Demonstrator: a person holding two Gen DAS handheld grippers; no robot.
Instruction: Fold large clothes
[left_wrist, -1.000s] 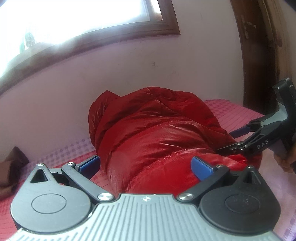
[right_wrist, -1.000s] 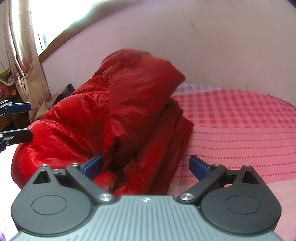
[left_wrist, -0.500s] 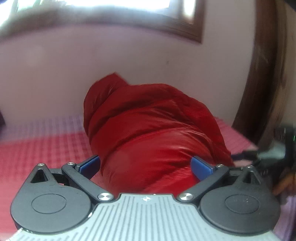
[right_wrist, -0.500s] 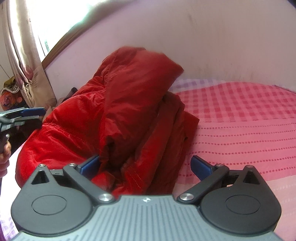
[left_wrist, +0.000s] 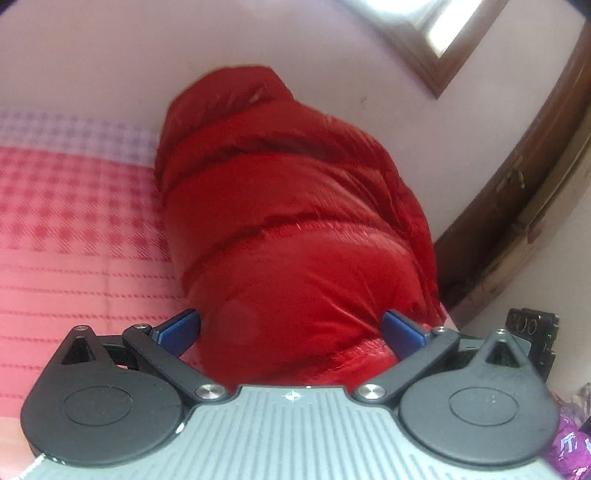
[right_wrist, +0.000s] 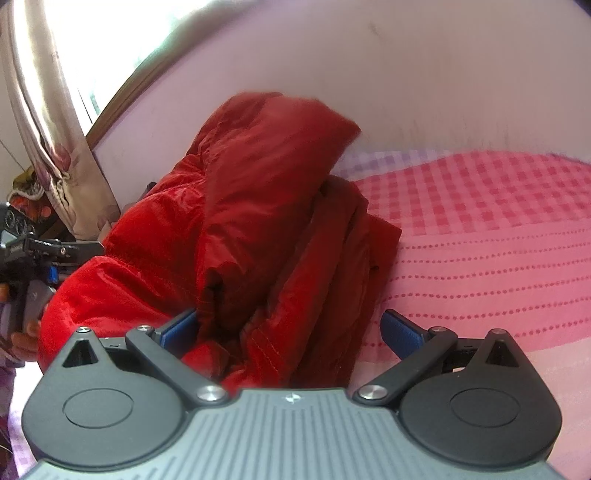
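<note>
So the red puffer jacket (left_wrist: 295, 229) is lying bundled up on the bed (right_wrist: 498, 236), bunched toward the wall edge, with its top end leaning up against the pale wall (right_wrist: 406, 74). In the right wrist view the bundle is sitting at the left part of the bed, and the pink checked and dotted sheet is stretching out bare to the right of it, so that's where the open room is. On the jacket's other side things are getting tighter: a curtain (right_wrist: 48, 122) is hanging near that end of the bed, and in the left wrist view a dark wooden door frame (left_wrist: 517, 177) is running close by the jacket's right side.

The left gripper (left_wrist: 291, 328) is sitting with its blue pads spread wide, and the jacket's puffy end is bulging into the gap between them; it's touching or nearly touching both pads, but the pads aren't pinching anything. The right gripper (right_wrist: 290, 330) is also spread wide, with folds of the jacket lying against its left pad and the right pad standing free over the sheet.

Writing-wise, there's some embossed text on the black piece (left_wrist: 532, 332) at the right edge of the left wrist view, too blurry to read properly. Same for the purple printed fabric (left_wrist: 569, 446) in that bottom corner.
</note>
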